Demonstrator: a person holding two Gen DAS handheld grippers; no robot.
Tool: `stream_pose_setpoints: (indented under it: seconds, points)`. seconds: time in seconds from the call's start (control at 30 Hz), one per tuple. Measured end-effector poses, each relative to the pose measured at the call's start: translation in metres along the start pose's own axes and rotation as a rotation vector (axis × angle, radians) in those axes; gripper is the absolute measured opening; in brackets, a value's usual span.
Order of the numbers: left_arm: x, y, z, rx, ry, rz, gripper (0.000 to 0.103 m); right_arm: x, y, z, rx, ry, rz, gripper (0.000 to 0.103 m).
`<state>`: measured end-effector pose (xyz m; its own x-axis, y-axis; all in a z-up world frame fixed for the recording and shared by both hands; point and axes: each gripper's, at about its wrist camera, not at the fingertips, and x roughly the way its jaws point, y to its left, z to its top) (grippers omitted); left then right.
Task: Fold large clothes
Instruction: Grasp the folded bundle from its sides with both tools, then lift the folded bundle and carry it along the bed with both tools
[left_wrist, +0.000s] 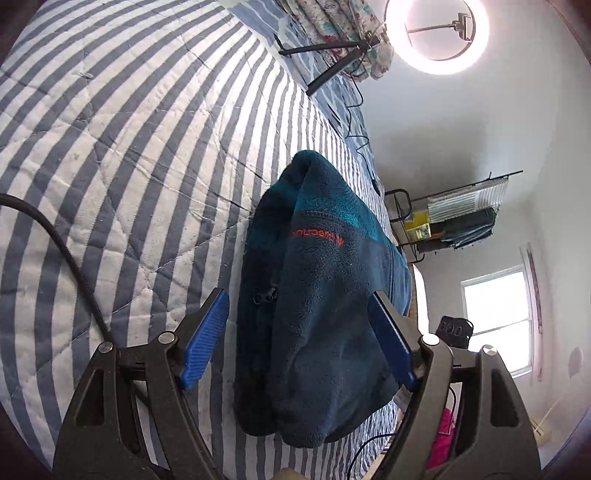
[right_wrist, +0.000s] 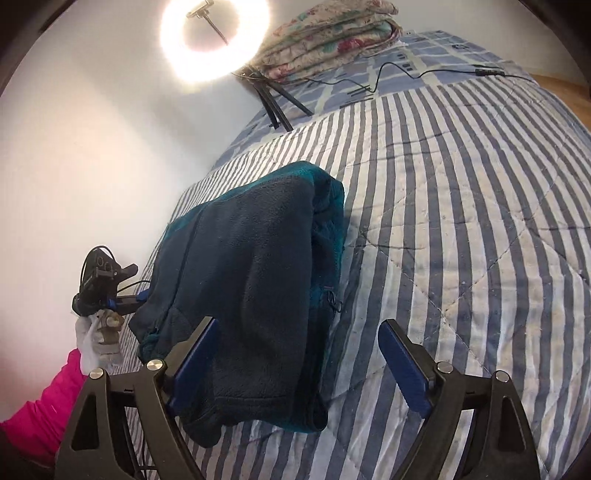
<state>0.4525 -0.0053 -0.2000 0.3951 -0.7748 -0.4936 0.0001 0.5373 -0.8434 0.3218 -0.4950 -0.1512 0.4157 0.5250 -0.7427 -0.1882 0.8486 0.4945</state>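
Folded teal fleece jacket on a striped quilt, seen between parted jaws.

The left gripper stands wide, blue pads clear of the fleece on either side. Orange lettering crosses the jacket's upper panel; a zipper pull hangs at its left edge. A lit ring light on a tripod stands beyond, beside folded floral bedding. A window shows right.

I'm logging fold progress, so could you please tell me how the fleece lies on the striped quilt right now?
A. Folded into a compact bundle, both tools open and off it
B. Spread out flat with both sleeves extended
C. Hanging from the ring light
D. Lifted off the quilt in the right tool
A: the fleece sits folded in a compact bundle on the quilt, and the left tool and right tool both stand open, gripping nothing.
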Motion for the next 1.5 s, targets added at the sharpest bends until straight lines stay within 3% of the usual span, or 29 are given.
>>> stream_pose_setpoints:
  seconds: [0.5, 0.73, 0.93, 1.1, 1.3, 1.5]
  points:
    - [0.054, -0.007, 0.01, 0.034, 0.063, 0.007, 0.079, 0.028, -0.028, 0.003, 0.08, 0.057, 0.138, 0.09]
    - [0.075, -0.01, 0.016, 0.044, 0.081, 0.013, 0.068, 0.041, -0.034, 0.004, 0.118, 0.048, 0.239, 0.087]
    - [0.083, -0.016, 0.018, 0.057, 0.091, 0.054, 0.052, 0.059, -0.025, 0.011, 0.111, 0.082, 0.287, 0.071]
    - [0.083, -0.033, 0.014, 0.116, 0.073, 0.12, 0.039, 0.058, -0.018, 0.011, 0.124, 0.087, 0.289, 0.045]
    - [0.088, -0.058, 0.012, 0.185, 0.036, 0.208, 0.032, 0.05, 0.006, 0.018, 0.067, 0.072, 0.196, 0.031]
    - [0.088, -0.09, 0.005, 0.261, 0.001, 0.276, 0.029, 0.042, 0.031, 0.022, 0.018, 0.064, 0.105, 0.025]
